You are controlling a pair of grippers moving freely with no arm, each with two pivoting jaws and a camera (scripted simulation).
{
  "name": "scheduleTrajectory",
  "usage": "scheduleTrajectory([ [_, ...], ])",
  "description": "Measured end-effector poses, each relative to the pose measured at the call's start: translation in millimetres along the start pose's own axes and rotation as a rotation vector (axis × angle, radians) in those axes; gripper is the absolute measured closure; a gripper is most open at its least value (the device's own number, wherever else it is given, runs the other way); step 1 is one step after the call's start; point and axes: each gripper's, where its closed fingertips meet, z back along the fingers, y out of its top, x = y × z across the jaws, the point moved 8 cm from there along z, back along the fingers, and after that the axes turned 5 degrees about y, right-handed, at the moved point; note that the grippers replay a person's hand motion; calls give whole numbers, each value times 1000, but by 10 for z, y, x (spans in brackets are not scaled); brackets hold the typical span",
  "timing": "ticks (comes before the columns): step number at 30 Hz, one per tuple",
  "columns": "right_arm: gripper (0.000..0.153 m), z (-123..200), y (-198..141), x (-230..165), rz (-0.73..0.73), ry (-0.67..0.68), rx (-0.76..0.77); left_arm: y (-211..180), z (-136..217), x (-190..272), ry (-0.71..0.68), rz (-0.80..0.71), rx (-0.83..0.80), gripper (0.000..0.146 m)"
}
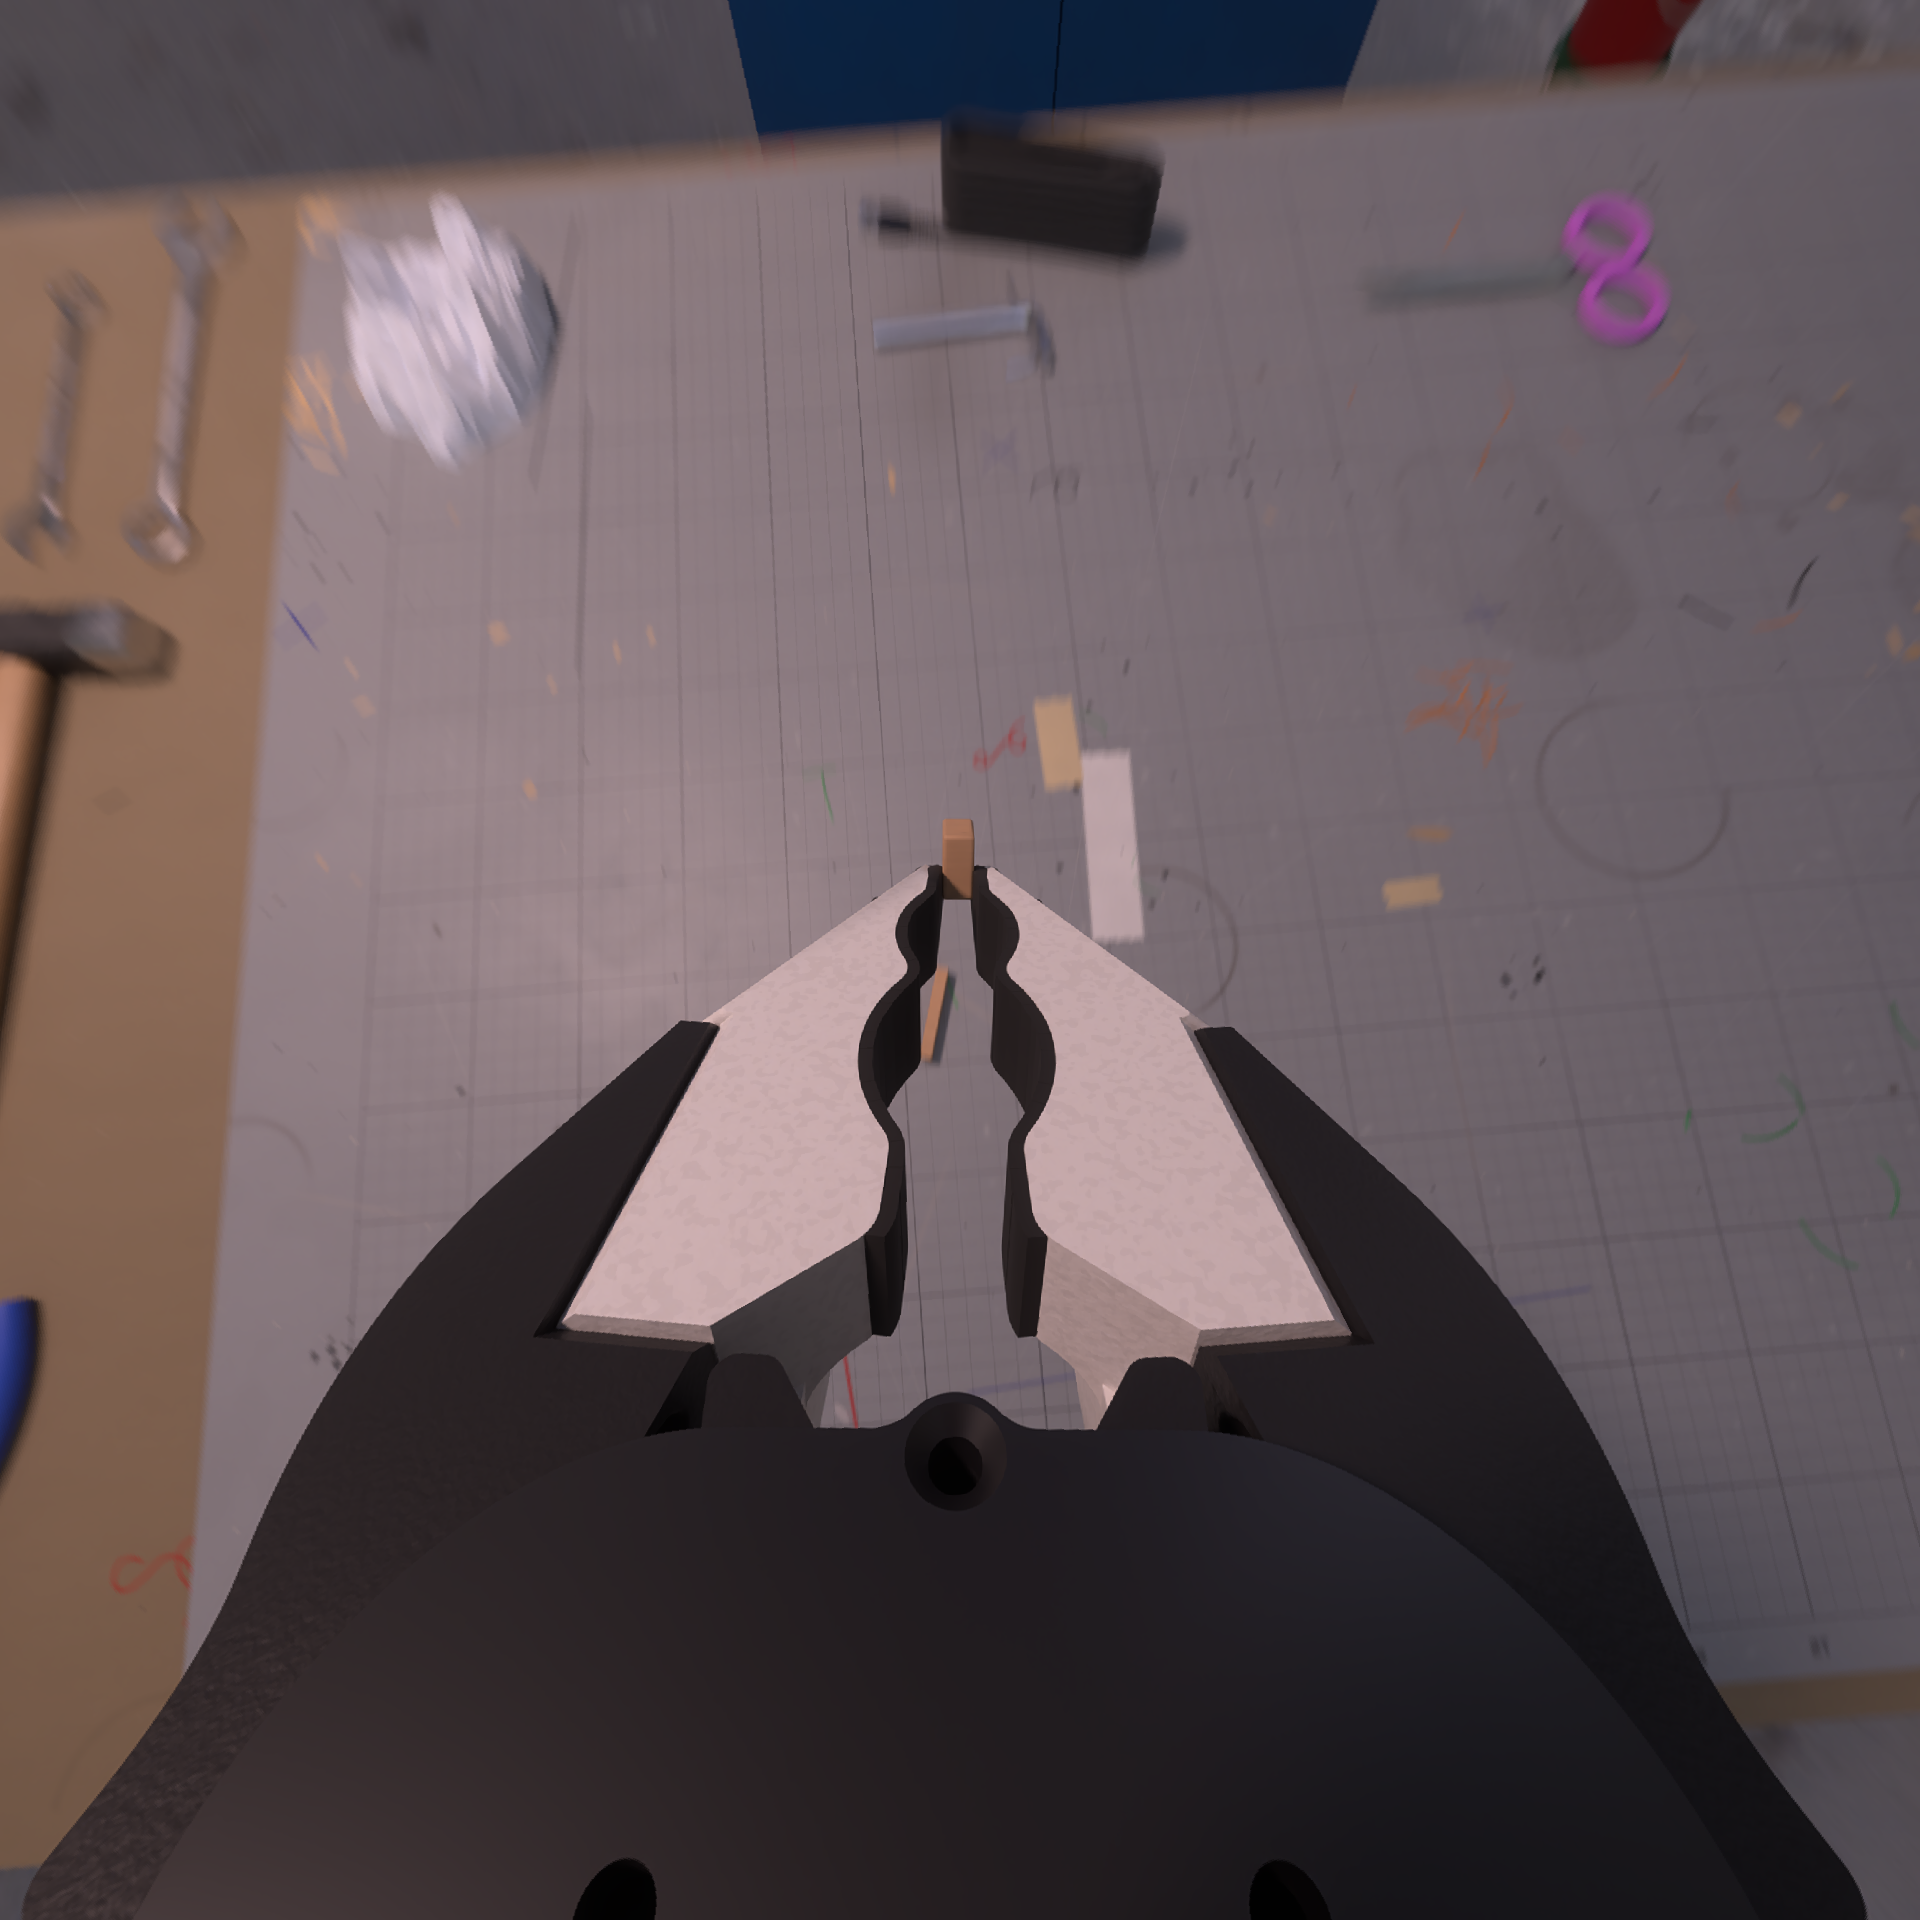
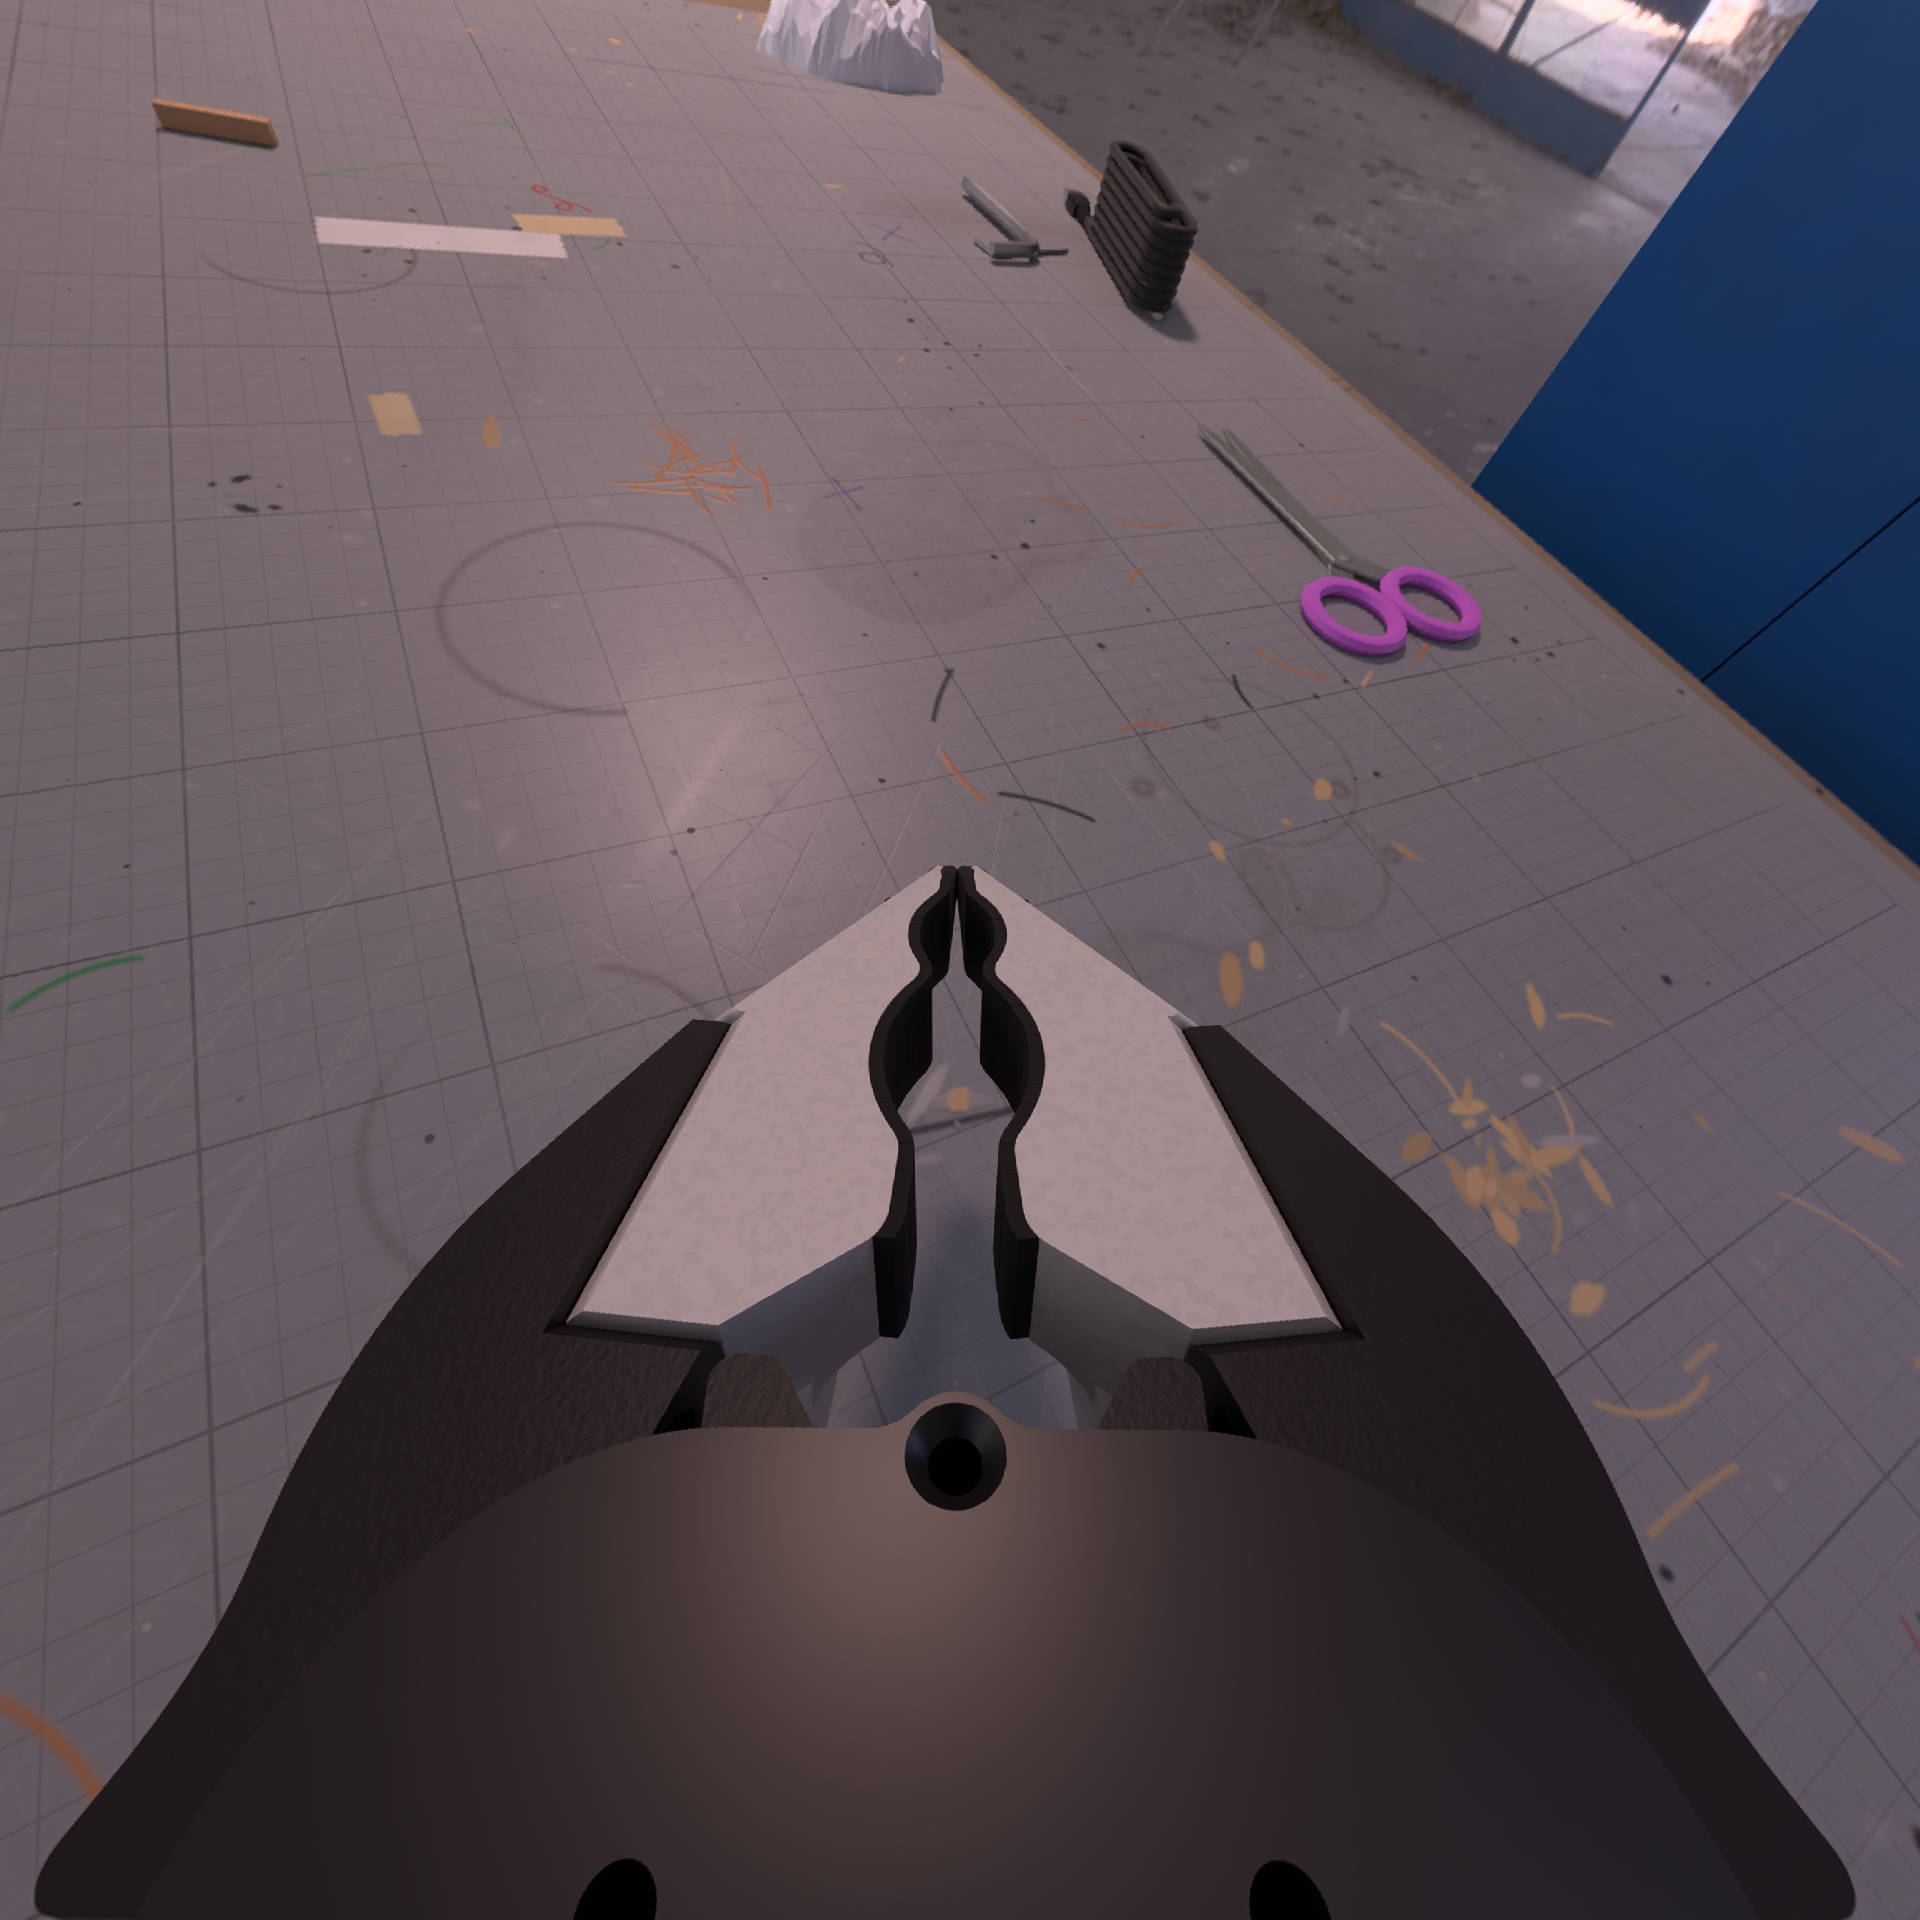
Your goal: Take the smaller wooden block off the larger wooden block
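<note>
My left gripper (image 1: 958, 885) is shut on the smaller wooden block (image 1: 958, 844), a small tan piece that sticks out past the fingertips, held high above the grey cutting mat (image 1: 675, 831). The larger wooden block (image 1: 935, 1013), a thin flat tan slab, lies on the mat below and shows through the gap between the fingers. It also shows in the right wrist view (image 2: 215, 123) at the far left, with nothing on it. My right gripper (image 2: 957, 875) is shut and empty, low over the mat (image 2: 623, 831).
On the mat lie purple-handled scissors (image 1: 1616, 270) (image 2: 1387, 608), a black ribbed object (image 1: 1049, 187) (image 2: 1143, 223), a small metal tool (image 1: 966, 327) (image 2: 1003, 223), a crumpled white lump (image 1: 447, 322) (image 2: 852, 42) and a white tape strip (image 1: 1112, 842) (image 2: 436, 237). Wrenches (image 1: 177, 384) and a hammer (image 1: 62, 644) lie left.
</note>
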Motion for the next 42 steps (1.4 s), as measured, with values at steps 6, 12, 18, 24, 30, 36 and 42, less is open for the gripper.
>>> scheduleTrajectory([
  [6, 153, 37, 8, -43, 42, -13, 31, 769, 700, 520, 94, -102, 345, 141],
  [12, 153, 89, 6, -79, 69, -13, 57, 1518, 1252, 1289, 146, -234, 651, 141],
  [18, 153, 162, 10, -64, 51, -18, 117, 2023, 1755, 2232, 65, -387, 878, 141],
  [24, 153, 221, 30, -49, 5, 3, 172, 2155, 1945, 3102, -90, -496, 1000, 141],
  [30, 138, 612, 299, -84, 8, 41, 546, 1935, 1314, 3570, -341, -474, 988, 141],
  [36, 136, 950, 449, 79, -28, 50, 715, 1453, 287, 3869, -657, -332, 940, 141],
  [42, 112, 630, 499, -44, -47, 116, 525, 1038, -395, 4225, -860, -243, 849, 141],
])
